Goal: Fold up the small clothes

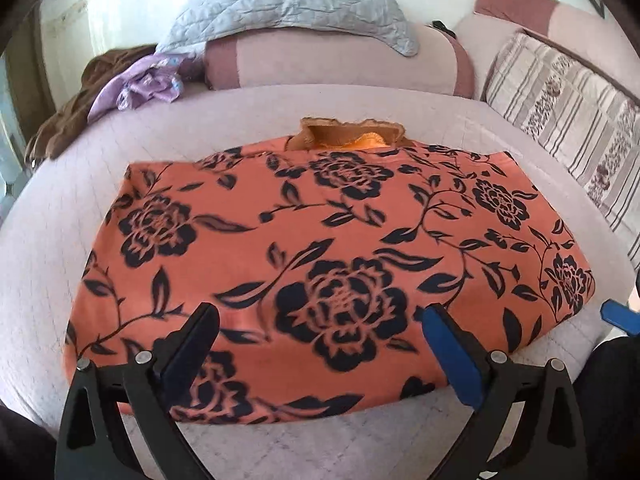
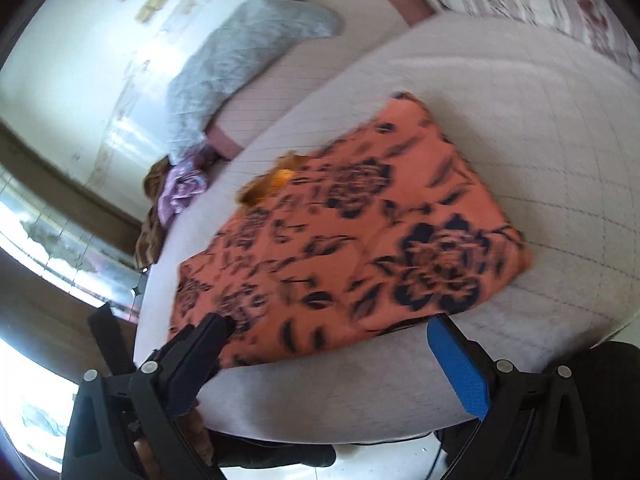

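Observation:
An orange garment with a dark flower print (image 1: pixel 320 256) lies folded flat in a wide rectangle on the pale quilted seat (image 1: pixel 48 240). A frilly orange neckline (image 1: pixel 352 136) sticks out past its far edge. My left gripper (image 1: pixel 320 316) hovers open over the garment's near edge, nothing between its fingers. In the right wrist view the same garment (image 2: pixel 352 248) appears tilted and blurred, and my right gripper (image 2: pixel 332 328) stands open just above its near edge, holding nothing. A blue pad of the right gripper (image 1: pixel 618 314) shows at the right edge of the left wrist view.
A grey quilted cover (image 1: pixel 288 4) drapes over the sofa back (image 1: pixel 328 64). A striped cushion (image 1: pixel 568 120) lies at the right. Purple and brown clothes (image 1: pixel 132 84) are heaped at the far left. A window (image 2: pixel 60 248) and the seat's front edge show in the right wrist view.

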The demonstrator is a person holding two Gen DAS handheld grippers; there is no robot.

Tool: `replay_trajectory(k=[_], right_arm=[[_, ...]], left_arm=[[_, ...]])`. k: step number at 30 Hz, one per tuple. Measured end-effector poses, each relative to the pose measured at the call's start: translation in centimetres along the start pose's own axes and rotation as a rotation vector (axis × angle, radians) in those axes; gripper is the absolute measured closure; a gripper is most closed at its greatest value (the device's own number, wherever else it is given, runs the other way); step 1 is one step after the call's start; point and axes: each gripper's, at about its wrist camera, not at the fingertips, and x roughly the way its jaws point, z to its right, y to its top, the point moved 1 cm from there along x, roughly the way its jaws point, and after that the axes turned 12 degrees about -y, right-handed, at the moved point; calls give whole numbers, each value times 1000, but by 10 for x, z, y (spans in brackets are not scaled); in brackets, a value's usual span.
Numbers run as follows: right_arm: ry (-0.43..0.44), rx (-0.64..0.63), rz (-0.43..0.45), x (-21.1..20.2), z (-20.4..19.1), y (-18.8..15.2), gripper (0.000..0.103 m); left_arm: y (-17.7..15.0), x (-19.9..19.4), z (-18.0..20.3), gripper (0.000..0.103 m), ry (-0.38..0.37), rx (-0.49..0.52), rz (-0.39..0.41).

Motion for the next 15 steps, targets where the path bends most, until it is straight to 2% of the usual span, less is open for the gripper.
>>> replay_trajectory(k=[3, 7, 9, 11, 12, 15], right_arm=[[50, 24, -25, 9, -10, -13, 1], [147, 170, -134, 42, -1, -42, 1], [165, 208, -154, 50, 3, -51, 1], [189, 239, -149, 51, 10, -51, 1], [199, 263, -137, 50, 15, -49, 1], [200, 369, -72, 41, 43, -37, 1]], left_arm=[[-12, -2, -19, 2, 17, -33, -10], [-23, -11, -32, 2, 54, -42, 26], [-25, -13, -35, 2, 69, -45, 52], [-23, -15, -35, 2, 45, -63, 49], [-22, -18, -35, 2, 31, -72, 76], [-16, -15, -22, 2, -1, -90, 74]])
